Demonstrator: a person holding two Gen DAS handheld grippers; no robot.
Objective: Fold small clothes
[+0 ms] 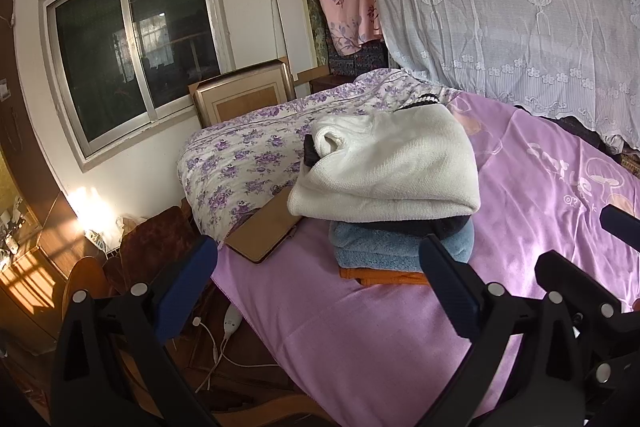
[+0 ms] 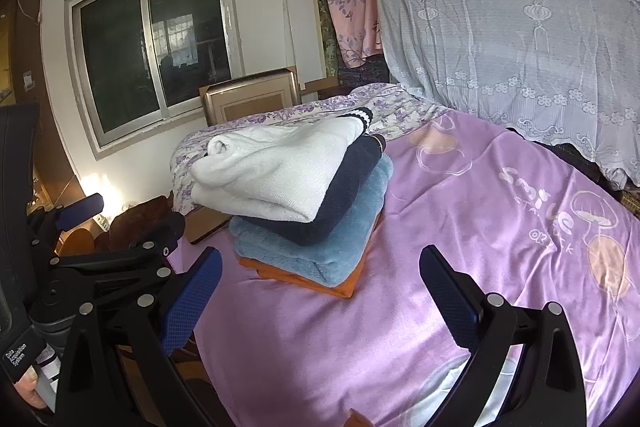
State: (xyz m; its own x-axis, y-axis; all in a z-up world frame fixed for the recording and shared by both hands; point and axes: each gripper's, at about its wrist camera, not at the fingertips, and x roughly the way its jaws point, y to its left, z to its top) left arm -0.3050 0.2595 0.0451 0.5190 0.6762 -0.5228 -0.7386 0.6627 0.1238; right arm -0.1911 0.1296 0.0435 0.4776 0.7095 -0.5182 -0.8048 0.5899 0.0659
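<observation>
A stack of folded clothes sits on the purple bedspread (image 1: 360, 339): a white knit sweater (image 1: 392, 167) on top, a dark navy garment (image 2: 352, 187) under it, a light blue fleece (image 1: 372, 247) and an orange piece (image 1: 384, 277) at the bottom. The same stack shows in the right wrist view, with the white sweater (image 2: 276, 171) on top. My left gripper (image 1: 316, 287) is open and empty just in front of the stack. My right gripper (image 2: 320, 291) is open and empty, a little short of the stack.
A brown flat case (image 1: 264, 231) lies on the bed left of the stack. A floral quilt (image 1: 248, 155) is bunched behind. A lace curtain (image 1: 520, 27) hangs at right. The bed edge drops to a floor with cables (image 1: 228, 327) at left.
</observation>
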